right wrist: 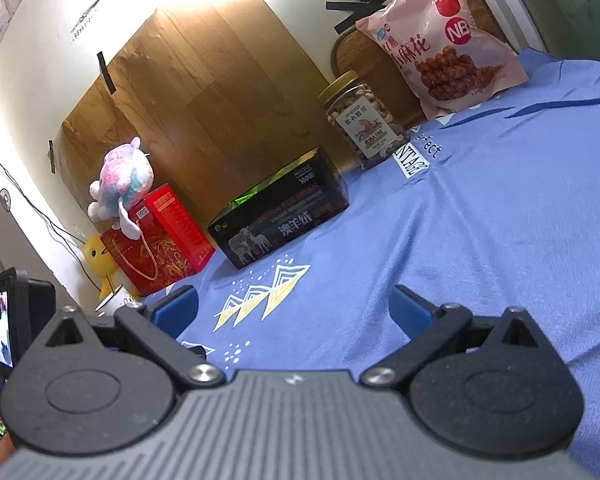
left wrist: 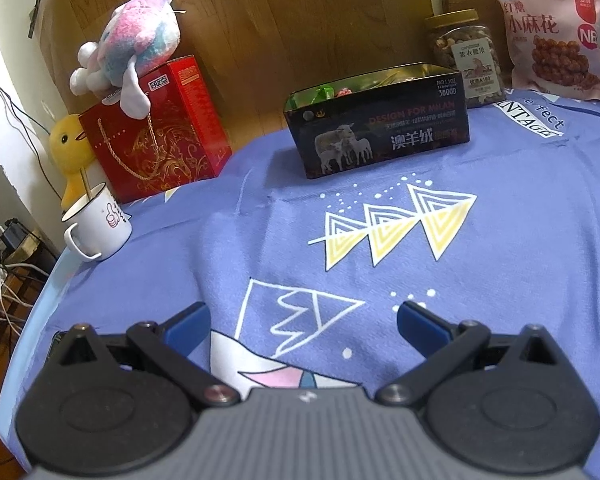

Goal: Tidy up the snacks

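While both grippers, left [left wrist: 303,320] and right [right wrist: 293,306], hung spread and empty over the cloth [left wrist: 500,280], a red box [left wrist: 156,128] stood far left, then the open tin [left wrist: 380,128] holding wrapped snacks, jar [left wrist: 466,58], bag [left wrist: 556,36].

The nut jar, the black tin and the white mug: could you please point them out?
nut jar [right wrist: 362,122], right wrist view, on its label.
black tin [left wrist: 380,136], left wrist view, front wall.
white mug [left wrist: 102,222], left wrist view, side wall.
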Demonstrator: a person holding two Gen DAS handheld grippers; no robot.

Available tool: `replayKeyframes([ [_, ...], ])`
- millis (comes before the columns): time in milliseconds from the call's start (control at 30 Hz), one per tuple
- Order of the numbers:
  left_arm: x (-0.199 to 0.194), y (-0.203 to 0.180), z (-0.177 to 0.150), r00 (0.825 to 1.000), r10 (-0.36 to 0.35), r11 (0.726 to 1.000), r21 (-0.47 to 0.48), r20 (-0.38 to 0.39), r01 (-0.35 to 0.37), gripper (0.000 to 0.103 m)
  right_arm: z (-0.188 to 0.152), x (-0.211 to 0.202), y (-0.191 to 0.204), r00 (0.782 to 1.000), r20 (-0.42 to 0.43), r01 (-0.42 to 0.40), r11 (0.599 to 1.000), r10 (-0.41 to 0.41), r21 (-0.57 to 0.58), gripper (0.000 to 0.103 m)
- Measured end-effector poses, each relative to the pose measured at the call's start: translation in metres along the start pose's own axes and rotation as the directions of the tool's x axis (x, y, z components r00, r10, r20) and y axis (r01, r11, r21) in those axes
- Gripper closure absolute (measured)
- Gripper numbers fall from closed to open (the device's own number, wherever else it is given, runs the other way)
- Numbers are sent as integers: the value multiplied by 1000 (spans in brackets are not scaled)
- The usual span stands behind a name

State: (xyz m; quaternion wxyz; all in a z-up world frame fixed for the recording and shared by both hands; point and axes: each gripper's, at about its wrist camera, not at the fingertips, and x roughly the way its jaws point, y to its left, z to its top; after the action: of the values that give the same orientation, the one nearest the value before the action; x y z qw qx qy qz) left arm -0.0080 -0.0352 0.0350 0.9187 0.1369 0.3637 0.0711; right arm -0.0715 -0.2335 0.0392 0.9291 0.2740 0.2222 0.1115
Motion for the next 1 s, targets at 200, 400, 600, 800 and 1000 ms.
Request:
replayKeyframes([
  [200,2,-2,0,1000,-2,1000,9,-3,2,0,1,2,-2,1000,0,3,1000,-3,7,2],
  [400,2,-4,0,1000,-14,1000,14,-9,15,0,1,3,-3,1000,-7,3,1000,-3,8,2],
  [600,-2,-5,3,1000,-18,1000,20,7,18,0,2,6,-1,1000,-14,7,1000,-7,4,2],
  [800,-5,-7,5,1000,-21,999,29,18,20,0,3,6,0,1000,-12,5,1000,-5,0,2],
  [1000,1,-7,7,996,-92,996,-16,3,92,0,4,1,-1,998,-28,55,998,-56,-22,2],
])
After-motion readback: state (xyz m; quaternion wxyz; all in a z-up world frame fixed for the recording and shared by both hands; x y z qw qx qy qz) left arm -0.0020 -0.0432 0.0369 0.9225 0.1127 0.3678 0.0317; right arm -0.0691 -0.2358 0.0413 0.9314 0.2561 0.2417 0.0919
